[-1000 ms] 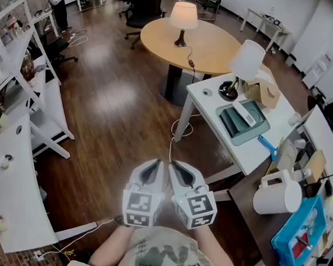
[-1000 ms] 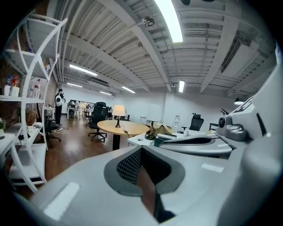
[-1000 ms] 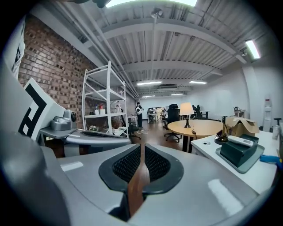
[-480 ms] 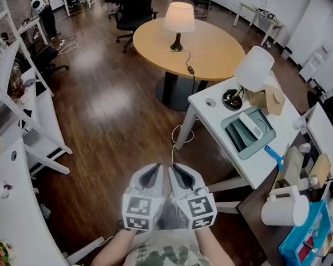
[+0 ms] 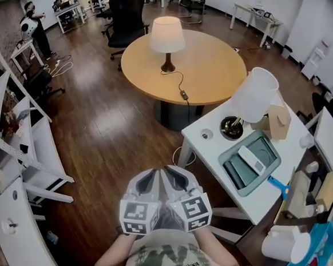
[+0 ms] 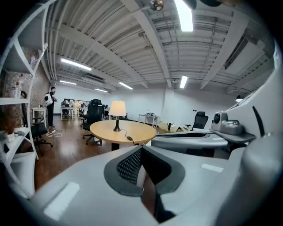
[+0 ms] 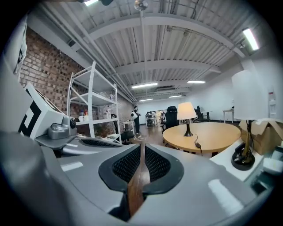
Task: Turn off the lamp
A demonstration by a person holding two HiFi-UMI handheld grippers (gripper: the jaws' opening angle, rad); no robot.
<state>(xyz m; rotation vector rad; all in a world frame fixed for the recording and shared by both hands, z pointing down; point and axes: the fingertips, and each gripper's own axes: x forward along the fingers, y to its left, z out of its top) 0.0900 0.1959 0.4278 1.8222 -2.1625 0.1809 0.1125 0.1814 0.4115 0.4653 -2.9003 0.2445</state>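
A lit table lamp [image 5: 166, 39] with a cream shade stands on the round wooden table [image 5: 208, 74] well ahead of me. Its black cord runs to an inline switch [image 5: 182, 94] lying on the tabletop. The lamp [image 6: 117, 108] and switch [image 6: 129, 138] show far off in the left gripper view, and the lamp [image 7: 186, 112] and switch [image 7: 197, 145] likewise in the right gripper view. My left gripper [image 5: 150, 178] and right gripper [image 5: 172, 175] are held side by side close to my body, both shut and empty, far from the lamp.
A white desk [image 5: 213, 149] at the right carries a second, unlit white lamp [image 5: 255, 96], a grey tray [image 5: 250, 163] and a cardboard box [image 5: 278, 120]. White shelving [image 5: 18, 141] lines the left. Office chairs [image 5: 124, 18] and a person [image 5: 34, 22] are at the back.
The view has advanced toward the round table, so the lamp and white desk appear closer and lower in the head view. Both grippers stay shut, side by side.
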